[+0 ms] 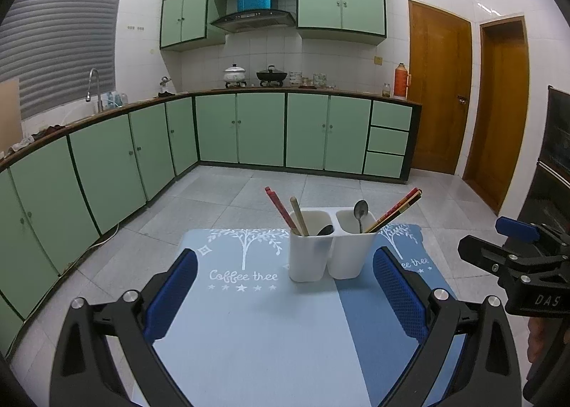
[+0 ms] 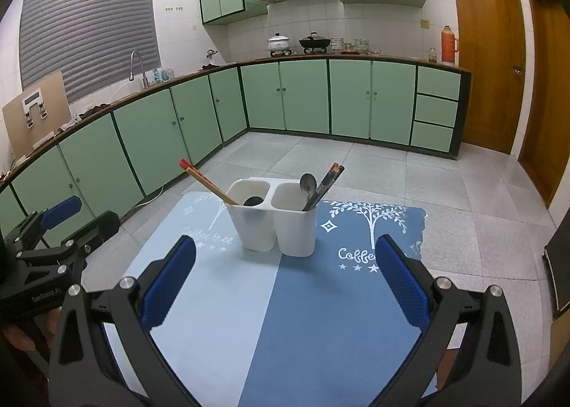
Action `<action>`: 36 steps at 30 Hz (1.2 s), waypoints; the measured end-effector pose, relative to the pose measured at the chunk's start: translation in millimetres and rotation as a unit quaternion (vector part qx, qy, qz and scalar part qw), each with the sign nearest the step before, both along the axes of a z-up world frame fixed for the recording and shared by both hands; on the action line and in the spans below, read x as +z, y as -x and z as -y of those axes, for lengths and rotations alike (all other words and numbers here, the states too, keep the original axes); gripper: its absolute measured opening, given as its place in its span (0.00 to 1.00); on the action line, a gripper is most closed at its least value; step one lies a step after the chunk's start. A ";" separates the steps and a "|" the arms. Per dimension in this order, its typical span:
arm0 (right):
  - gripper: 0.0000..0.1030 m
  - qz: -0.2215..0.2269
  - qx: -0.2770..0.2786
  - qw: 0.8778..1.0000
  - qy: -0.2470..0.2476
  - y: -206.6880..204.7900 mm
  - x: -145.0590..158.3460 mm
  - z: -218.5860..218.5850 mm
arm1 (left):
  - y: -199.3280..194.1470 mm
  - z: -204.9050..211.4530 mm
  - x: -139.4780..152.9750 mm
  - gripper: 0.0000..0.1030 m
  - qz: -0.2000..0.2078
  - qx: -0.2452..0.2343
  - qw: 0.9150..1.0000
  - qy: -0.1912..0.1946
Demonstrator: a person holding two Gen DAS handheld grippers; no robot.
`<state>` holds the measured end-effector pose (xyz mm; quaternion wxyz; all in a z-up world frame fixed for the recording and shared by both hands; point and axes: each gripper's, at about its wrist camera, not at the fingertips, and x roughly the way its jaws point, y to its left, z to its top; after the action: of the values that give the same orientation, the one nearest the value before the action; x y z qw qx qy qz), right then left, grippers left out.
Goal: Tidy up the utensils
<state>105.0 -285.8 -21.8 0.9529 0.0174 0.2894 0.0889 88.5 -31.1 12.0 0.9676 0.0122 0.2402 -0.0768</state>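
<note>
Tabletop covered by a two-tone blue mat, light half and dark half, white tree print and "Coffee tree" lettering on each.

White two-compartment holder upright near the far edge of the mat, straddling the seam between the two tones. Nothing else lying on the mat.

Left claw released, blue pads wide apart, empty, hovering above the near part of the mat, short of the holder. Right claw likewise released and empty, apart from the holder; each claw visible at the edge of the other's view.

Contents, left wrist view:
- Left compartment: red chopsticks leaning left, wooden stick beside them, black spoon with bowl just over the rim.
- Right compartment: metal spoon bowl-up, dark patterned chopsticks leaning right.

Same split confirmed in right wrist view: red and wooden sticks with the black spoon in one compartment, metal spoon and dark chopsticks in the other.
</note>
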 end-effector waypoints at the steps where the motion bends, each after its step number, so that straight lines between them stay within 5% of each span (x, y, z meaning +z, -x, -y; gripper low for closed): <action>1: 0.95 0.000 0.000 1.000 0.000 0.0 0.2 -0.1 | 0.2 0.6 -0.4 0.94 0.000 0.000 1.000 0.000; 36: 0.95 0.003 0.001 1.000 0.001 -0.7 5.3 -2.2 | 1.9 -5.4 4.7 0.94 0.006 0.003 1.000 0.005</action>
<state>105.7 -283.7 -16.5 0.9537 0.0159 0.2866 0.0894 86.6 -25.7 16.7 0.9693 0.0075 0.2342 -0.0745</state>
